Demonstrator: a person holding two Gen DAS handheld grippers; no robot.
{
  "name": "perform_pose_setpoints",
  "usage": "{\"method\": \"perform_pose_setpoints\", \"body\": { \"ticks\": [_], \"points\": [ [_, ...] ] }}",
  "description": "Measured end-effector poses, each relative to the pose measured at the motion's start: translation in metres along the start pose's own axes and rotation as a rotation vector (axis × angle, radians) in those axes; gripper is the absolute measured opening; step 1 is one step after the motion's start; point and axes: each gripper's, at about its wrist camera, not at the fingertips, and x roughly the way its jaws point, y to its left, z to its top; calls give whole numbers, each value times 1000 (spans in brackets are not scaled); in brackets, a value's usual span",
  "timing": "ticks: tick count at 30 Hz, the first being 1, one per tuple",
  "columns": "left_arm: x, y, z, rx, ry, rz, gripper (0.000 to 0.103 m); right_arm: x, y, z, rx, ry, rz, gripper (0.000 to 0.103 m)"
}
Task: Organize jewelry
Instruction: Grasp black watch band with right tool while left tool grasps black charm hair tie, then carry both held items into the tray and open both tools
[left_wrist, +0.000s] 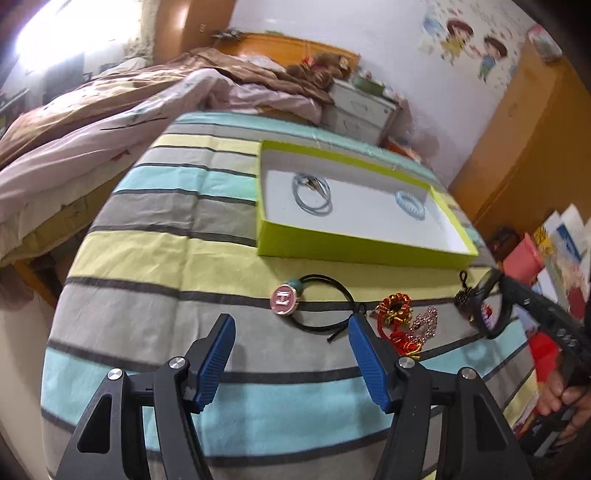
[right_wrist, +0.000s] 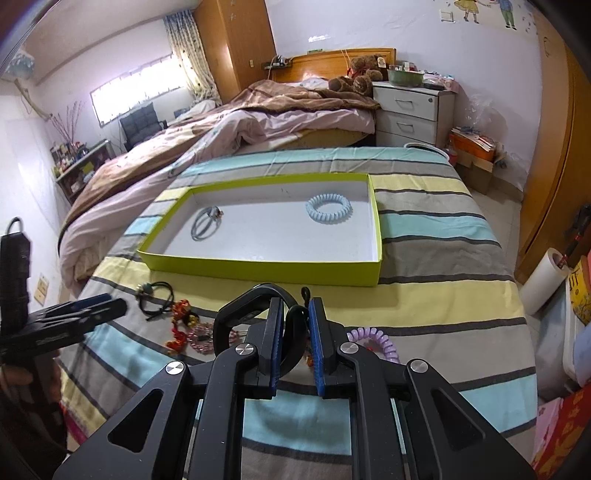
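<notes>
A lime-green box (left_wrist: 354, 248) (right_wrist: 258, 268) with a white floor lies on the striped cloth. In it lie a grey ring bracelet (left_wrist: 312, 192) (right_wrist: 206, 222) and a pale blue coil bracelet (left_wrist: 410, 202) (right_wrist: 328, 207). My left gripper (left_wrist: 291, 325) is open and empty just above a black cord with a pink round charm (left_wrist: 283, 300) (right_wrist: 157, 295). A red-gold knot ornament (left_wrist: 396, 314) (right_wrist: 181, 309) and a pink bead bracelet (left_wrist: 424, 323) (right_wrist: 201, 338) lie beside it. My right gripper (right_wrist: 295, 308) (left_wrist: 476, 299) is shut on a black curved item (right_wrist: 295, 332). A purple coil bracelet (right_wrist: 376, 341) lies beside the right gripper.
The striped cloth (right_wrist: 443, 258) covers a table next to an unmade bed (right_wrist: 221, 125). A white drawer unit (right_wrist: 410, 110) stands behind. A wooden wardrobe (right_wrist: 554, 166) and a paper roll (right_wrist: 546, 280) are at the right. Boxes and papers (left_wrist: 554, 258) sit beside the table.
</notes>
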Motion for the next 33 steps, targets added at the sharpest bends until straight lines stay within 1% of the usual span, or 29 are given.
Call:
{"method": "perform_pose_setpoints", "body": {
  "ticks": [1,4,7,9,13,16,17,18,20,22,23,24,33],
  "points": [
    [3,-2,1,0,3,25,64,-2,0,0,3,-3,5,14],
    [6,-8,5,32,-17,63,64,-8,2,-3,7,-17,17,14],
    [14,-8,9,34,-2,97,63,-12,3,-5,11,-19,28,14],
    [21,-9,9,51,11,122,57,-13,4,-6,10,-21,35,14],
    [27,-15,8,101,19,172,54,-13,6,-7,5,-23,48,14],
    [29,-17,8,124,15,195,46,-12,7,-7,8,-21,54,14],
    [29,-17,9,127,15,201,41,-11,8,-7,8,-20,57,14],
    [29,-18,9,131,15,200,35,-11,9,-7,8,-19,59,14],
    [29,-17,10,128,12,200,28,-9,9,-7,8,-14,65,14],
    [28,-16,10,128,12,188,23,-8,8,-7,11,-13,65,14],
    [27,-15,10,117,11,173,17,-8,8,-7,10,-12,67,14],
    [27,-15,10,114,13,162,17,-7,8,-8,13,-11,67,14],
    [16,-10,10,83,-11,137,14,-6,3,-5,30,-18,64,14]
  ]
}}
